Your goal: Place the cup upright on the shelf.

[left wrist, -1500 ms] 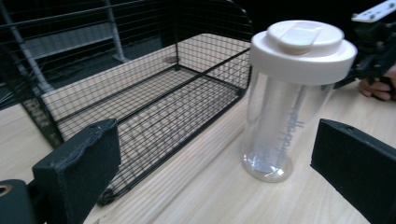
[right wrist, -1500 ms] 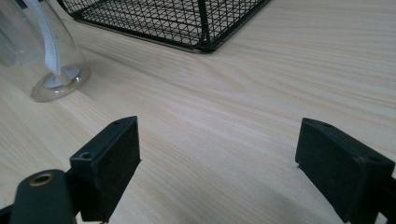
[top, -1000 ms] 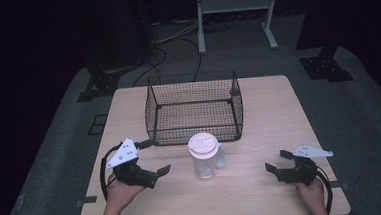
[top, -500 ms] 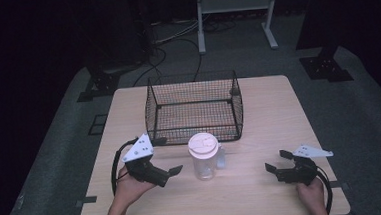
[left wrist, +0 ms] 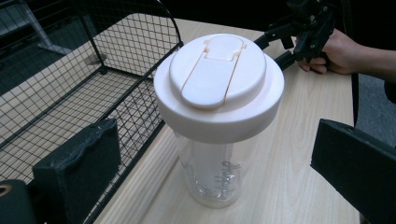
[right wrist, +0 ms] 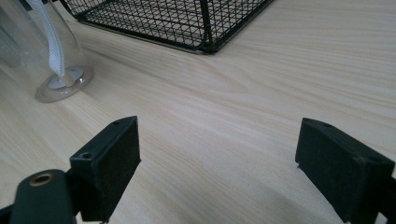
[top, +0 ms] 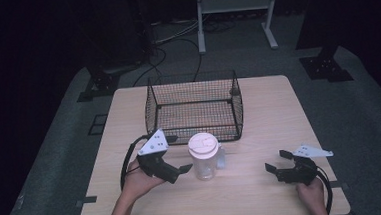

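Bottle [top: 203, 157] upright on table [top: 269, 112] just in front of wire basket [top: 194, 107], clear for a side grasp | left gripper [top: 181, 169] jaws wide, beside bottle, framing it | right gripper [top: 273, 164] wide, resting well apart, idle

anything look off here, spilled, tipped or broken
Nothing stands out. The clear bottle stands upright on the table with its white flip lid seated square, just in front of the wire basket. No spill shows on the wood, and both grippers are open.
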